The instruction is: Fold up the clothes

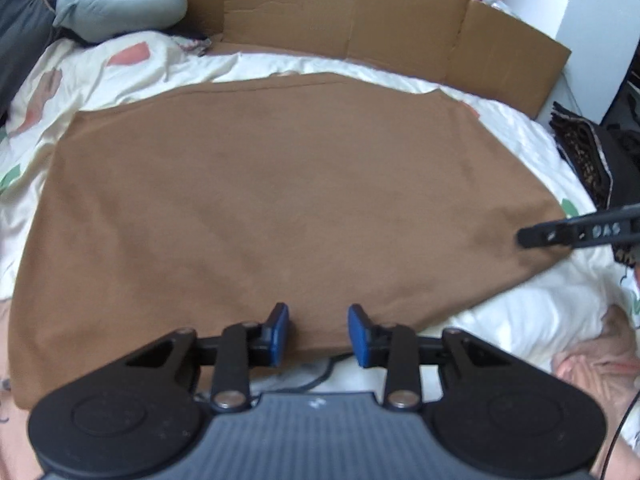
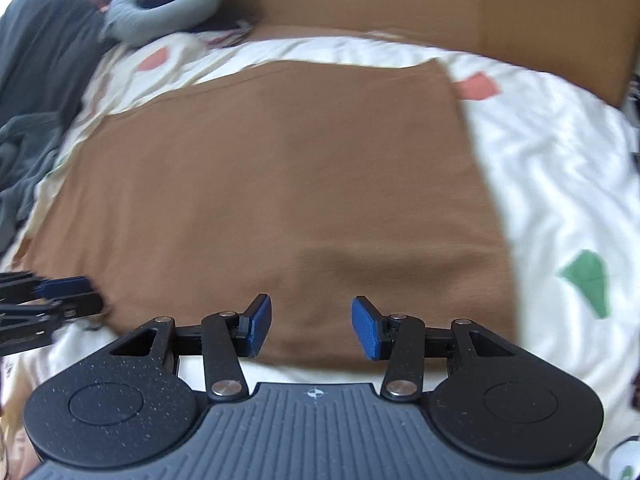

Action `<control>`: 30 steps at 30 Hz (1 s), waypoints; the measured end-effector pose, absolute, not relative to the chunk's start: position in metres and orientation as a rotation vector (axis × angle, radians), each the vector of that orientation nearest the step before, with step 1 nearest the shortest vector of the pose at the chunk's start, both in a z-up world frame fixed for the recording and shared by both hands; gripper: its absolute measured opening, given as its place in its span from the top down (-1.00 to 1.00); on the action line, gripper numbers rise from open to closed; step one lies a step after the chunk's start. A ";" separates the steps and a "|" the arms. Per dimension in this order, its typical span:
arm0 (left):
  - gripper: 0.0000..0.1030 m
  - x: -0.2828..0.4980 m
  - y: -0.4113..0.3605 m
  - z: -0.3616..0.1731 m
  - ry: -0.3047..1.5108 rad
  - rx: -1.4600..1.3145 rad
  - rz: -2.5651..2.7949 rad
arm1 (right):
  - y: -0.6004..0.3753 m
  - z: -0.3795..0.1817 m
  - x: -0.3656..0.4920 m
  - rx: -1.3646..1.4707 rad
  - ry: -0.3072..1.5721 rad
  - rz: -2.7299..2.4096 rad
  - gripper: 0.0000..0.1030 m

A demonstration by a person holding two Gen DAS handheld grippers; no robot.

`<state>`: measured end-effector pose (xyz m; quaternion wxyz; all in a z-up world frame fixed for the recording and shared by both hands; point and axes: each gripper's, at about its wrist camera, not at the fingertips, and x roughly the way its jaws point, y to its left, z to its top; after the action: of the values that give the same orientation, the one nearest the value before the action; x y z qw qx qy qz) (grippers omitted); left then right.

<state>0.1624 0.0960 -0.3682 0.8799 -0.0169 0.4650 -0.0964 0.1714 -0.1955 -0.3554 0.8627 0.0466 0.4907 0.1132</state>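
A brown garment (image 1: 280, 200) lies flat on the bed; it also shows in the right wrist view (image 2: 280, 184). My left gripper (image 1: 318, 334) is open over the garment's near edge, blue pads apart, holding nothing. My right gripper (image 2: 312, 328) is open over the near edge too, empty. The right gripper's fingers (image 1: 560, 234) show at the garment's near right corner in the left wrist view. The left gripper's fingers (image 2: 60, 300) show at the near left corner in the right wrist view.
The bed has a white sheet with red and green patches (image 2: 560, 160). A cardboard sheet (image 1: 360, 20) stands along the far side. A grey pillow (image 1: 120, 4) and dark bedding (image 2: 36, 80) lie at the far left. Dark patterned cloth (image 1: 584, 156) is at the right.
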 end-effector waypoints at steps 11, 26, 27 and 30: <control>0.32 0.155 0.112 -0.373 1.002 -0.047 -0.160 | -0.247 -0.370 0.161 0.068 1.069 0.088 0.02; 0.35 0.138 0.180 -0.364 0.976 -0.168 0.057 | -0.254 -0.366 0.156 0.063 1.083 0.035 0.04; 0.35 0.136 0.187 -0.363 0.977 -0.178 0.090 | -0.257 -0.365 0.155 0.086 1.083 0.034 0.04; 0.34 0.128 0.210 -0.361 0.973 -0.224 0.177 | -0.265 -0.363 0.150 0.158 1.077 0.035 0.04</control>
<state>0.1285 0.2099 -0.3611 0.8741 -0.1074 0.4661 0.0848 0.1498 -0.2654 -0.3631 0.8553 0.0752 0.5123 0.0164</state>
